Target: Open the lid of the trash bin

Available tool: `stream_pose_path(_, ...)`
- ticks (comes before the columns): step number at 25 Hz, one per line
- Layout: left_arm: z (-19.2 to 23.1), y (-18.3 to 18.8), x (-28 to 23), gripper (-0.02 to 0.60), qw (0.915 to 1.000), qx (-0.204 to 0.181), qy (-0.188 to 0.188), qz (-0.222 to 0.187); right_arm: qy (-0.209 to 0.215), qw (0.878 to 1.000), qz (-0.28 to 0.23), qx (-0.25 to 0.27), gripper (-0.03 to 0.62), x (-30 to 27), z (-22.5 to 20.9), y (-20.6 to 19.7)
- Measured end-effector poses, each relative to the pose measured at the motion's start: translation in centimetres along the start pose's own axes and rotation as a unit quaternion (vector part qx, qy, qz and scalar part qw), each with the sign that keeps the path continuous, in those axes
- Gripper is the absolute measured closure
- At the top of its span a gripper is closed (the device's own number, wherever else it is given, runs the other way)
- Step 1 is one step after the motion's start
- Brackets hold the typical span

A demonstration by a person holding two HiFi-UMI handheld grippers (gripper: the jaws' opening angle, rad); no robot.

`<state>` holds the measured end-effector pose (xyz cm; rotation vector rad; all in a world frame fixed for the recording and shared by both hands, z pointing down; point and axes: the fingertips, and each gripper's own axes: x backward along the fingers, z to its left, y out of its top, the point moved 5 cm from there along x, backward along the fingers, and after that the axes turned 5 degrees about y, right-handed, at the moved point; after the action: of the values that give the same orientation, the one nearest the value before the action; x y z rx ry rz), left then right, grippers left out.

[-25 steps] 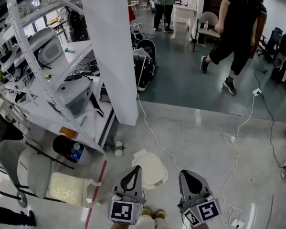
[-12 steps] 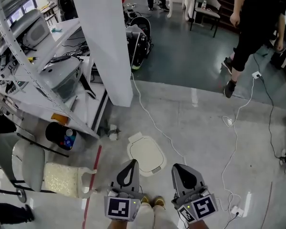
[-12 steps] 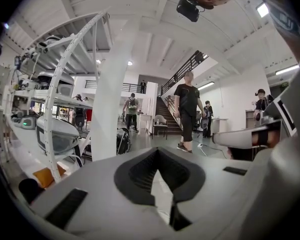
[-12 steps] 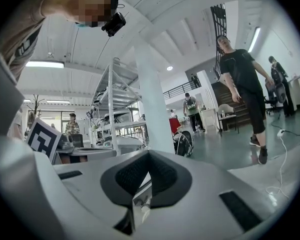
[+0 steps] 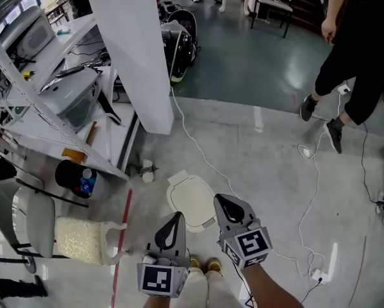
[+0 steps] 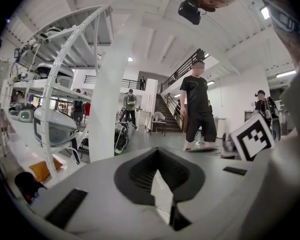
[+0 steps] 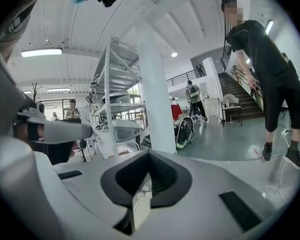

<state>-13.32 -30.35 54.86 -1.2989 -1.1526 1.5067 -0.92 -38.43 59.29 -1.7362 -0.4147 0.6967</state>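
Right claw [image 5: 226,204] clenched, empty, just beside 4 o'clock edge of trash bin lid [image 5: 189,197]. left claw [image 5: 175,222] clenched, empty, at lid's 6 o'clock. Lid shut, low on floor [image 5: 275,172]. Right claw looks nearer; lid lies at its 9 o'clock.

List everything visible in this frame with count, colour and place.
trash bin: one, cream lid shut, floor centre
pillar: one, white, upper left
shelf rack: one, white, left
bucket: one, black, by the rack
chair: one, grey, lower left
cables: several, white, across the floor
bystander: one, black clothes, upper right
left gripper: one, grey, shut, bottom centre
right gripper: one, grey, shut, by the bin's right edge
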Motion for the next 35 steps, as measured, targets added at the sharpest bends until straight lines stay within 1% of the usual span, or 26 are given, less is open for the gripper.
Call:
stream_pose_path(4, 0.2, -1.4, -0.9, 0.577, 1.0, 0.004, -0.004, 0.007, -0.008, 0.998, 0.061, -0.017, 0.577, -3.4, -1.9, -4.8)
stream_pose_path(7, 0.2, -2.9, -1.4, 0.577, 0.9998, 0.006, -0.007, 0.016, -0.022, 0.991, 0.125, -0.041, 0.577, -5.2, -3.5, -9.9)
stream_pose_path(10, 0.1, -4.8, -1.8, 0.577, 0.9995, 0.008, -0.009, 0.031, -0.033, 0.977, 0.199, -0.064, 0.577, -6.1, -4.6, -15.9)
stream_pose_path(11, 0.1, -5.3, -1.9, 0.577, 0.9995, 0.008, -0.009, 0.031, -0.034, 0.972, 0.223, -0.067, 0.577, -6.1, -4.7, -17.8)
stream_pose_path(14, 0.4, -6.8, -2.3, 0.577, 0.9999, 0.011, -0.004, 0.013, -0.032, 0.955, 0.288, -0.068, 0.577, -6.0, -4.6, -23.3)
stream_pose_path(16, 0.7, -7.9, -2.5, 0.577, 0.9998, 0.011, -0.004, 0.018, -0.035, 0.944, 0.319, -0.077, 0.577, -5.7, -4.4, -26.2)
stream_pose_path(18, 0.9, -8.7, -2.8, 0.577, 0.9996, 0.013, -0.003, 0.026, -0.037, 0.936, 0.34, -0.087, 0.577, -5.6, -4.5, -28.5)
stream_pose_path(20, 1.1, -9.5, -3.2, 0.577, 0.9995, 0.013, -0.003, 0.03, -0.028, 0.93, 0.359, -0.078, 0.577, -5.7, -4.5, -30.3)
stream_pose_path(22, 1.1, -10.3, -3.6, 0.577, 0.9993, 0.012, -0.004, 0.034, -0.019, 0.922, 0.379, -0.071, 0.577, -5.7, -4.4, -31.5)
stream_pose_path(25, 1.2, -11.6, -4.1, 0.577, 0.9989, 0.014, -0.008, 0.044, -0.016, 0.913, 0.4, -0.074, 0.577, -5.6, -4.0, -33.2)
stream_pose_path(30, 1.2, -13.0, -4.3, 0.577, 0.9981, 0.009, -0.022, 0.056, -0.017, 0.908, 0.41, -0.09, 0.577, -5.2, -3.0, -36.0)
stream_pose_path(33, 1.1, -13.9, -4.1, 0.577, 0.9953, 0.003, -0.034, 0.09, -0.023, 0.906, 0.411, -0.098, 0.577, -5.1, -3.0, -36.9)
stream_pose_path(35, 1.1, -14.3, -4.1, 0.577, 0.9946, 0.001, -0.036, 0.097, -0.024, 0.907, 0.408, -0.099, 0.577, -5.0, -3.1, -37.3)
